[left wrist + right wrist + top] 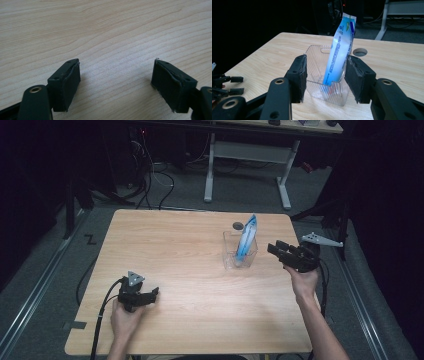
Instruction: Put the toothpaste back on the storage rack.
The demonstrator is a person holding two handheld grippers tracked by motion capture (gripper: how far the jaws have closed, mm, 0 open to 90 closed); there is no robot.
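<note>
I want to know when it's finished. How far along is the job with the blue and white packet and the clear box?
Done: the blue and white plastic packet stands tilted inside the clear ribbed plastic box. In hand: the right tool sits open near the box, gripping nothing; whether it touches the box is unclear. The left tool rests open over bare wooden table. Left: probably just pulling the right tool away.

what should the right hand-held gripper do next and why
Probably ease back from the clear container. The blue-and-white packet already stands inside it, and the right hand-held gripper is open with nothing between its pads, so the placing looks done.
</note>
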